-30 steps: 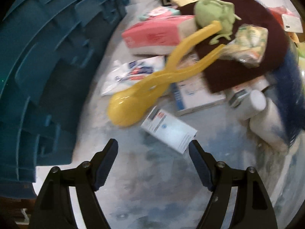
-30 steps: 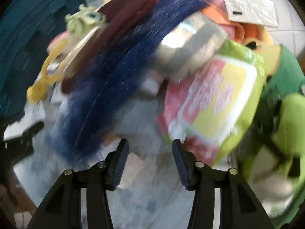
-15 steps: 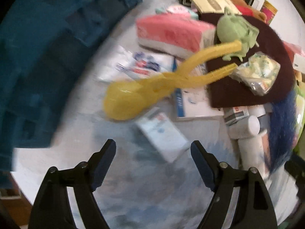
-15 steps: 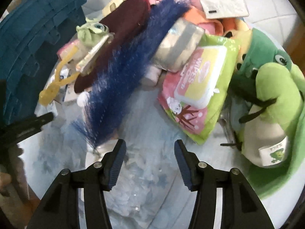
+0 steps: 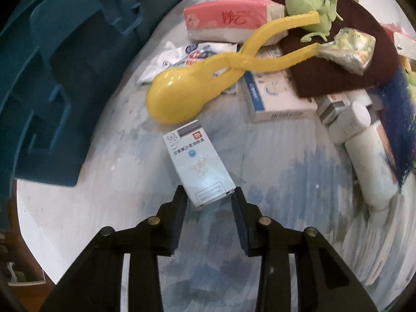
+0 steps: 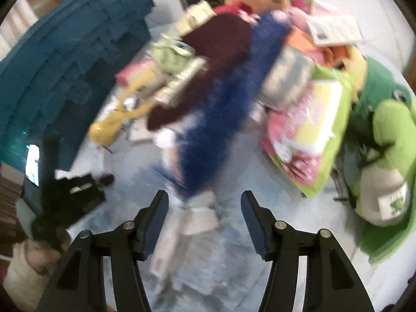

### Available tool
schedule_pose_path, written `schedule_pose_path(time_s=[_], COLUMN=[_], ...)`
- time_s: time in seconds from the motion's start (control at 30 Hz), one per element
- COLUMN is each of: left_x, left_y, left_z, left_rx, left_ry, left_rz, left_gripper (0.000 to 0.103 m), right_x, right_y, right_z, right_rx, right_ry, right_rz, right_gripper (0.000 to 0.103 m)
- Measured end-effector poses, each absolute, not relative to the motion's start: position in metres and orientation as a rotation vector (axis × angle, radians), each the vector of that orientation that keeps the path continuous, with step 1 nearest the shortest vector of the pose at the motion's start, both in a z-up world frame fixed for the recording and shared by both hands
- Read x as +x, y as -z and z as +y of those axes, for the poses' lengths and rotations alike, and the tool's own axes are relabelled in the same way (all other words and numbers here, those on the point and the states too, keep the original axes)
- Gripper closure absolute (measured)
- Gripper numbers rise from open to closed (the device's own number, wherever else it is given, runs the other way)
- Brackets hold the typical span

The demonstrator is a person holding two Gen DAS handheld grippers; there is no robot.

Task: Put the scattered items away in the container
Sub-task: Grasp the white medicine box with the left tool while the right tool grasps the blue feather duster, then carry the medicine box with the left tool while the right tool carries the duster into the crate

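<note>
Left tongs steeply downward, closing on small white box; right tongs apparently parted, empty.

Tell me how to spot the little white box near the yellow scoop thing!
Find the big blue container on the left, then the yellow scoop tongs beside it. Just below the tongs' round end lies the small white box, flat on the table, its near end between the closing jaws of the left hand-held gripper. It alone lies apart from the heap.
</note>
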State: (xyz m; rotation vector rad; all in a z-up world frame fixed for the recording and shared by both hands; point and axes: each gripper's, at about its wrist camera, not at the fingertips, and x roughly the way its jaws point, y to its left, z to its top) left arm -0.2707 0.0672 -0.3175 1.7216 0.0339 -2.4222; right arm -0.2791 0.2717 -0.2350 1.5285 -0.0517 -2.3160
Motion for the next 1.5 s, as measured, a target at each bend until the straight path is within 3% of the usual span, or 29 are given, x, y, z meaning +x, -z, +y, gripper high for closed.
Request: schedule_pose_path(time_s=[0.17,0.43,0.47,0.5,0.57,0.63,0.67,0.8,1.0,1.2,1.5], left_x=[-0.275,-0.291,-0.293,-0.295,-0.296,-0.297,-0.297,-0.3,-0.305,-0.279,-0.278], left_y=[0.319,0.332,0.333,0.335,0.339,0.341,0.34,0.322,0.278,0.198,0.163], left_z=[0.075,0.075,0.074,0.074,0.074,0.076,0.079,0.092,0.105,0.091,0.101], left_rx=[1.715,1.73,1.733,1.737,1.746,1.751,1.747,1.694,1.594,1.525,1.456], left_ry=[2.455,2.453,2.454,2.456,2.461,2.476,2.492,2.584,2.723,2.816,2.875], left_rz=[-0.01,0.019,0.026,0.035,0.038,0.032,0.022,0.0,-0.007,0.005,-0.038], left_gripper=[0.068,0.068,0.068,0.068,0.068,0.069,0.069,0.07,0.072,0.072,0.072], right_x=[-0.289,-0.326,-0.331,-0.334,-0.342,-0.348,-0.348,-0.342,-0.323,-0.306,-0.291], right_y=[0.234,0.247,0.25,0.253,0.26,0.267,0.269,0.263,0.232,0.2,0.172], right_z=[0.251,0.277,0.277,0.279,0.281,0.281,0.279,0.274,0.284,0.3,0.31], right_rx=[1.509,1.567,1.575,1.579,1.597,1.614,1.624,1.625,1.551,1.48,1.399], right_ry=[2.346,2.391,2.397,2.4,2.399,2.388,2.384,2.405,2.432,2.487,2.526], right_rz=[-0.043,-0.233,-0.238,-0.244,-0.263,-0.262,-0.251,-0.188,-0.235,-0.253,-0.271], right_gripper=[0.047,0.046,0.042,0.029,0.016,0.05,0.082,0.083,0.083,0.083,0.083])
